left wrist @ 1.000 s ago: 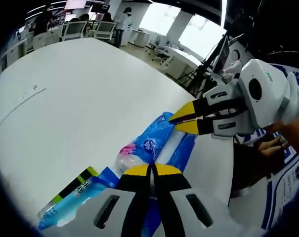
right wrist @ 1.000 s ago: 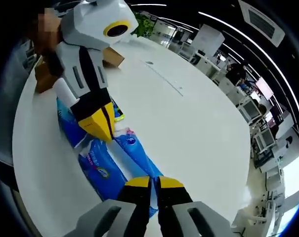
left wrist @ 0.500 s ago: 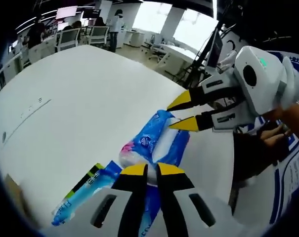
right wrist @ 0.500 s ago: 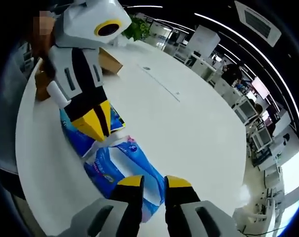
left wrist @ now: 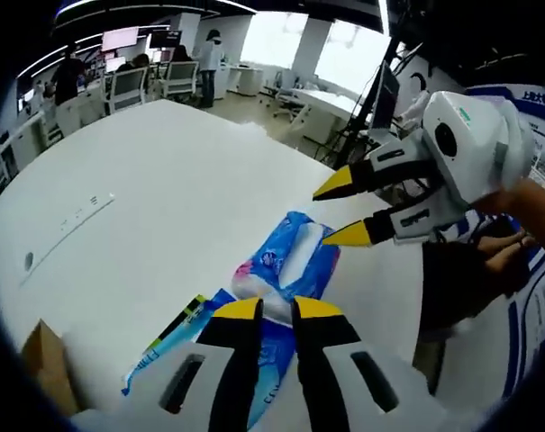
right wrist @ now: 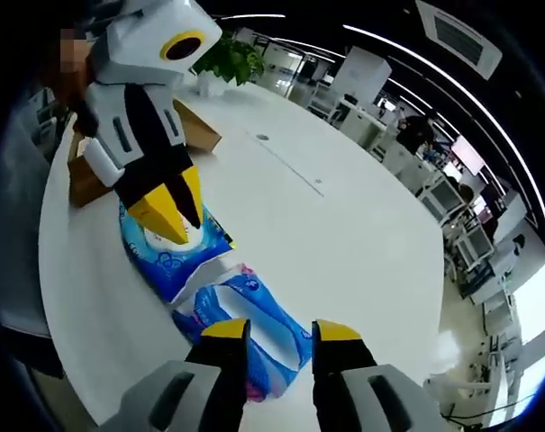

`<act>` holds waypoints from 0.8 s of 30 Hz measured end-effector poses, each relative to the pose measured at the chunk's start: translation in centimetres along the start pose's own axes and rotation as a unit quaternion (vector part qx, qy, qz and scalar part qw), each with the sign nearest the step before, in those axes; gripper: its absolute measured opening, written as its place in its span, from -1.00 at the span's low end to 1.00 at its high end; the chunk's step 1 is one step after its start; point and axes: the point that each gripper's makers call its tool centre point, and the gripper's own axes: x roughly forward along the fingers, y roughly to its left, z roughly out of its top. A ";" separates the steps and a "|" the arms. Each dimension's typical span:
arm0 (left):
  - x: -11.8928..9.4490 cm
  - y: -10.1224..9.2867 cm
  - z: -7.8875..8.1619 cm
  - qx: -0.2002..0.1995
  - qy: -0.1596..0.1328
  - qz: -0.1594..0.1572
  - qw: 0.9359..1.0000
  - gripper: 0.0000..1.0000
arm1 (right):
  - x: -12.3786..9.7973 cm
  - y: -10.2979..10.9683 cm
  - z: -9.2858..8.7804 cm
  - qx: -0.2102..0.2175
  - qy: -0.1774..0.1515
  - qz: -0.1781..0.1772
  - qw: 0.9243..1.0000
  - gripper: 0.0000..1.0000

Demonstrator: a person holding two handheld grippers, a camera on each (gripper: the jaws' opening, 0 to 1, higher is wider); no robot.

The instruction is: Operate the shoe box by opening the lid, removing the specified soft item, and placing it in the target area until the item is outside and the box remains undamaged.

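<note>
So the soft item, a blue tissue pack (left wrist: 288,261), is already out and lying flat on the white bench (left wrist: 155,189), and that looks like the bulk of the job done. In the right gripper view the same pack sits just ahead of the right gripper (right wrist: 281,331), whose jaws are spread apart with nothing between them, so I'd say it's let go. The left gripper (left wrist: 276,310) has its jaws a little apart too, tips right over the near end of the pack, but I can't tell if they're touching the plastic or just hovering. There's also a second blue packet (right wrist: 168,247) lying right next to the tissue pack, with a thin green and black thing (left wrist: 184,317) poking out beside it, can't make out what that is. The brown cardboard shoe box (right wrist: 186,126) is back behind the left gripper in the right gripper view, mostly hidden, so no idea whether the lid is open or how the box looks overall; the bits I can see seem fine. What's left, as far as I can judge: maybe confirm the pack is actually in the target area (nothing marks one that I can see) and pull both grippers clear.
</note>
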 end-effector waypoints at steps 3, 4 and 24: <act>-0.7 -0.1 -0.3 0.001 -0.001 0.002 1.000 -0.74 | -0.4 0.5 0.3 0.003 -0.001 0.002 1.000 -0.42; -0.9 -0.1 -0.4 0.001 -0.001 0.003 1.000 -0.72 | -0.5 0.7 0.5 0.003 -0.001 0.002 1.000 -0.41; -6.3 -0.6 -1.1 0.034 -0.021 0.002 0.999 -0.29 | -2.6 3.5 2.6 0.028 -0.012 0.001 1.000 -0.01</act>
